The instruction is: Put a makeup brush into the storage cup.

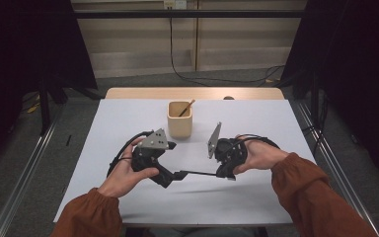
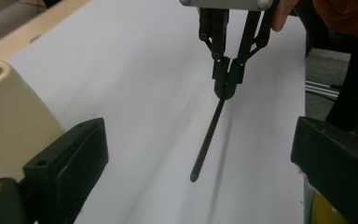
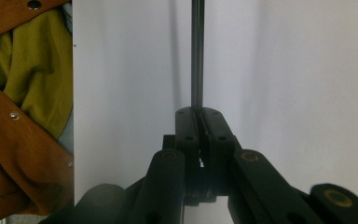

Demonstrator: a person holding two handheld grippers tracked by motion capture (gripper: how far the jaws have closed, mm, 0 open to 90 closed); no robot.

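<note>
A thin dark rod (image 1: 197, 173) lies level just above the white table, and my right gripper (image 1: 220, 174) is shut on its right end. In the right gripper view the jaws (image 3: 199, 112) meet around the rod (image 3: 196, 56), which runs straight up the picture. My left gripper (image 1: 173, 177) sits at the rod's free end with its jaws wide apart. The left gripper view shows its own open gripper (image 2: 198, 135) and the rod (image 2: 207, 140) pointing toward it from the right gripper (image 2: 227, 88); the pads touch nothing.
A cream square cup (image 1: 179, 123) with a wooden stick (image 1: 187, 107) in it stands behind the grippers, close by the left jaw (image 2: 9, 121). The white table sheet (image 1: 256, 123) ends at a wooden strip (image 1: 192, 93). Metal rails flank the table.
</note>
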